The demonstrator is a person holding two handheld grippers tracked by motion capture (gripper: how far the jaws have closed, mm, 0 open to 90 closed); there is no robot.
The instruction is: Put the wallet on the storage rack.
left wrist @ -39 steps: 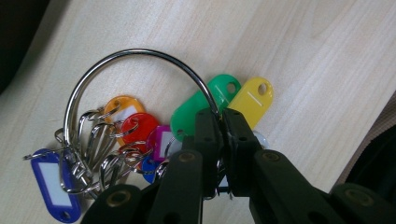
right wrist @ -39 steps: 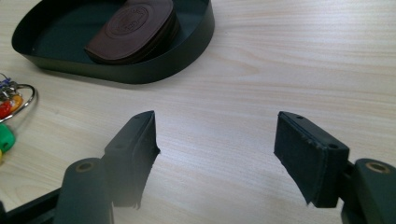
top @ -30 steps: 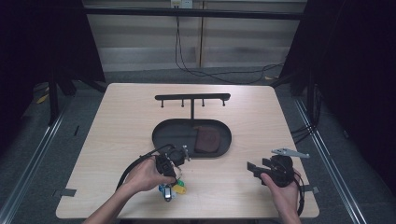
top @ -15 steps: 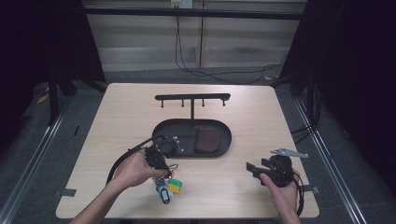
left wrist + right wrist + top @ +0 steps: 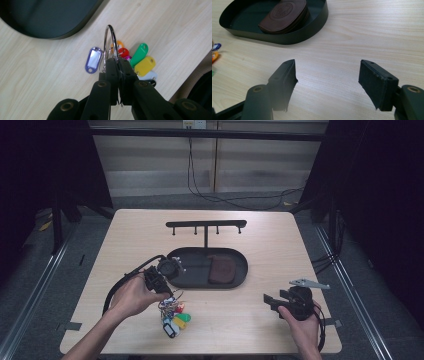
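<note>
Keys on a metal key ring (image 5: 110,41) hang pinched in the clamped left hand-held gripper (image 5: 117,61), just above the desk (image 5: 240,320) beside the oval black tray (image 5: 239,281). Ring looks stiff and slippery, its plastic tags (image 5: 140,53) light and loose, likely to swing. Right hand-held gripper (image 5: 327,75) rests wide, empty.

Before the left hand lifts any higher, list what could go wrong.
1. The left gripper pinches only the thin metal key ring; it may twist or slip out.
2. The coloured tags dangle loose below the ring and could snag the rim of the black tray if carried low across it.
3. The right gripper stands open and apart, too far to catch a drop.
</note>
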